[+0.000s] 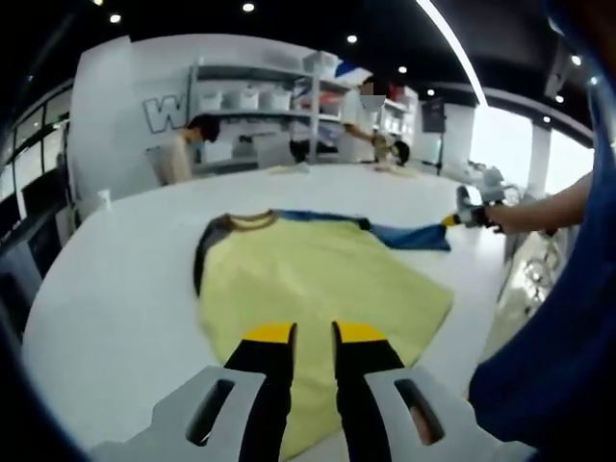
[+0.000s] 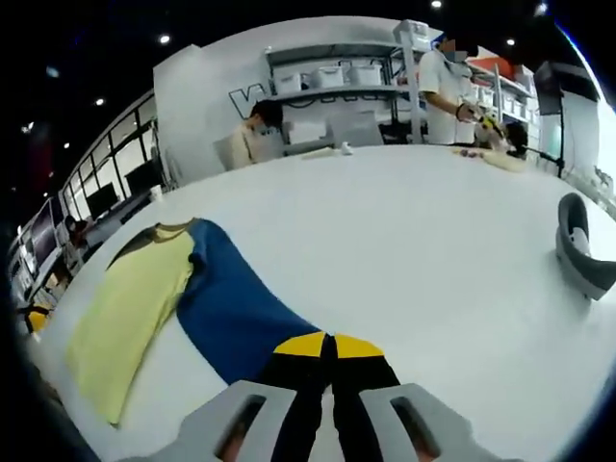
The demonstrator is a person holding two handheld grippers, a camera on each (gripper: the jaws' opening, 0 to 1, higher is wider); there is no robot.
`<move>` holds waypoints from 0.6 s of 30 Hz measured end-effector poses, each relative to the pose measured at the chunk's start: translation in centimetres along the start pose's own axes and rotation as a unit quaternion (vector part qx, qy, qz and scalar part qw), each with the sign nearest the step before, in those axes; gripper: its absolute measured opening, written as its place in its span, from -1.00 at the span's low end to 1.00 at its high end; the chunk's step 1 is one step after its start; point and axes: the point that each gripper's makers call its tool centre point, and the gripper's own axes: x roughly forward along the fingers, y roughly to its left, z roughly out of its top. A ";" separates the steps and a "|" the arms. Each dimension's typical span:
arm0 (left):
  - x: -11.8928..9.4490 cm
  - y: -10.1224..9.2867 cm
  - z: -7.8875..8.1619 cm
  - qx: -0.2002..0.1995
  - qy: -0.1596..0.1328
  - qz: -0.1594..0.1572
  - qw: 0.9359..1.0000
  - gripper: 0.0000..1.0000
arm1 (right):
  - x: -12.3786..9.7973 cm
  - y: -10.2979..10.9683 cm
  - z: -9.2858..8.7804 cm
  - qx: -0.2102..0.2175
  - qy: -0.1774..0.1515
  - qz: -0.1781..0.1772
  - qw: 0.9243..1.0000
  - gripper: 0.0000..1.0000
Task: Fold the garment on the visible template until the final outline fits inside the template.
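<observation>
A yellow shirt [image 1: 318, 279] with a dark collar lies flat on the white table [image 1: 125, 289]. Its blue sleeve [image 1: 409, 234] is stretched out sideways. In the left gripper view my left gripper [image 1: 314, 332] hovers over the shirt's near part, jaws apart with yellow cloth showing in the gap. The right gripper [image 1: 469, 214] holds the sleeve's end at the right. In the right gripper view the blue sleeve [image 2: 231, 313] runs from the yellow body [image 2: 130, 308] into my right gripper [image 2: 329, 339], whose jaws are pressed together on it.
A curved grey object [image 2: 582, 255] lies on the table at the right. A person's arm [image 1: 539, 207] and blue clothing [image 1: 558, 337] are at the right. People stand by shelves [image 2: 337, 77] beyond the far table edge.
</observation>
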 end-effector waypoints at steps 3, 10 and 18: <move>0.1 -0.2 0.2 -0.002 0.001 0.005 1.000 -0.74 | 0.6 -1.5 0.8 0.008 -0.003 -0.008 1.000 -1.00; 0.3 -0.5 0.3 -0.003 0.003 0.015 1.000 -0.74 | 1.5 -3.0 1.9 0.006 -0.007 -0.011 1.000 -1.00; 0.8 -2.0 0.1 -0.001 0.016 0.015 1.000 -0.73 | 2.6 -4.8 3.4 0.003 -0.015 -0.004 1.000 -1.00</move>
